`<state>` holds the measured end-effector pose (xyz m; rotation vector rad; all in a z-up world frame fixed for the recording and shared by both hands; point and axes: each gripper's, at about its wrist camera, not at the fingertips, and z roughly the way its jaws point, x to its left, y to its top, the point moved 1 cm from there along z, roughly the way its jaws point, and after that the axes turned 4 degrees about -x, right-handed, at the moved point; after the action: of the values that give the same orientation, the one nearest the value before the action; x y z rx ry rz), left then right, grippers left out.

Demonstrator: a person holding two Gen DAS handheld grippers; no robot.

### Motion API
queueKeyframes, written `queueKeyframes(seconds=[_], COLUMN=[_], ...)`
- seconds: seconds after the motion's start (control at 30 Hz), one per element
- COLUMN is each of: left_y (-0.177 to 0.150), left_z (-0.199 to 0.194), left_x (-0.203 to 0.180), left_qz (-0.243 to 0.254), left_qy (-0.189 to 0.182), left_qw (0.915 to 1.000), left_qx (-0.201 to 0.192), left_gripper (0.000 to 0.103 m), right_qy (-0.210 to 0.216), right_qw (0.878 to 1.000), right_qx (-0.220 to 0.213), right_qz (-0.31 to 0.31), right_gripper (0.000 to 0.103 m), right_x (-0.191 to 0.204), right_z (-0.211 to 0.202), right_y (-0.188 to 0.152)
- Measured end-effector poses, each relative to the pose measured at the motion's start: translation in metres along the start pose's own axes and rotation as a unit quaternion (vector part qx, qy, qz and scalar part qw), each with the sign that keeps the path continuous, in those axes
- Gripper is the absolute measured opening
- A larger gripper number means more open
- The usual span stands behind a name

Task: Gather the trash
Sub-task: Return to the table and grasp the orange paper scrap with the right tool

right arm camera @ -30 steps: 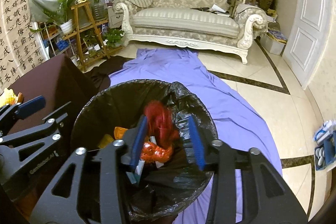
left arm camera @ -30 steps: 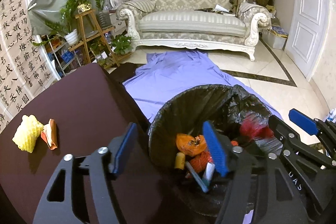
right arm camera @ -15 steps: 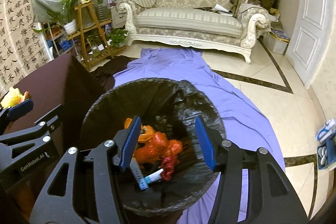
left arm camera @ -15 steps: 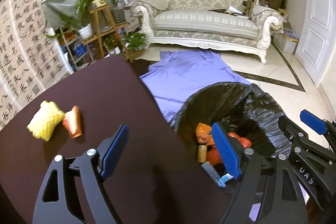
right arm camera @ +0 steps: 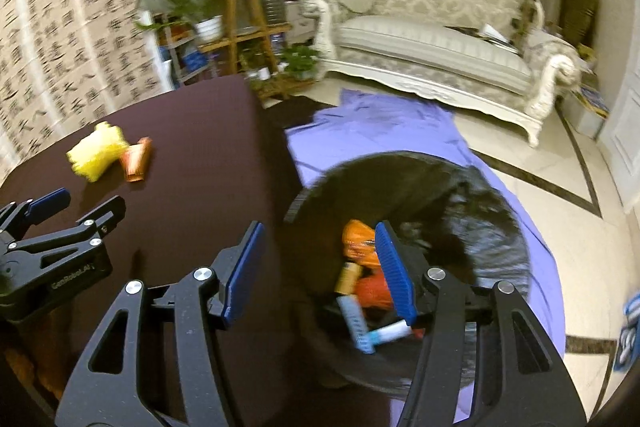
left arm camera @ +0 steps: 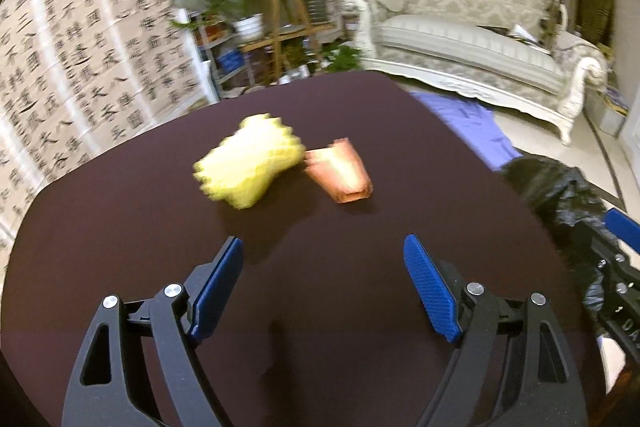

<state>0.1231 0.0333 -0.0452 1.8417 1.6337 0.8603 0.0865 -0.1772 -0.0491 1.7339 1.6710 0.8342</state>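
A yellow foam net (left arm camera: 250, 161) and an orange crumpled wrapper (left arm camera: 340, 173) lie side by side on the dark brown table (left arm camera: 120, 227); both also show in the right wrist view, the net (right arm camera: 96, 151) and the wrapper (right arm camera: 136, 161). My left gripper (left arm camera: 324, 283) is open and empty above the table, short of them. My right gripper (right arm camera: 318, 267) is open and empty over the near rim of the black-lined trash bin (right arm camera: 480, 211), which holds orange wrappers and small tubes. The bin's edge shows in the left wrist view (left arm camera: 560, 187).
A purple cloth (right arm camera: 380, 131) lies on the tiled floor beyond the bin. A cream sofa (right arm camera: 432, 43) stands at the back, a wooden plant stand (right arm camera: 248, 39) to its left. Calligraphy sheets (left arm camera: 80, 47) cover the left wall.
My left gripper swung left from the bin to face the net and wrapper on the table. My right gripper let the red trash fall into the bin and shifted left.
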Motion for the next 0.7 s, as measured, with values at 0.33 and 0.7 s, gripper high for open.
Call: queueKeyframes(seconds=[0.33,0.7], left_y=[-0.013,-0.016], left_z=[0.001,0.002], left_x=[0.058,0.086], left_qz=[-0.036,-0.063], left_qy=[0.042,0.048], left_qw=[0.9983,0.9966], left_qx=[0.017,0.023], left_gripper=[0.080,0.080], right_qy=[0.065,0.086], right_qw=[0.995,0.990], right_qx=[0.028,0.047], right_qz=[-0.064,-0.101], right_gripper=[0.056,0.056], right_x=[0.082,0.146], right_z=[0.024,0.064], right_y=[0.012,0.038])
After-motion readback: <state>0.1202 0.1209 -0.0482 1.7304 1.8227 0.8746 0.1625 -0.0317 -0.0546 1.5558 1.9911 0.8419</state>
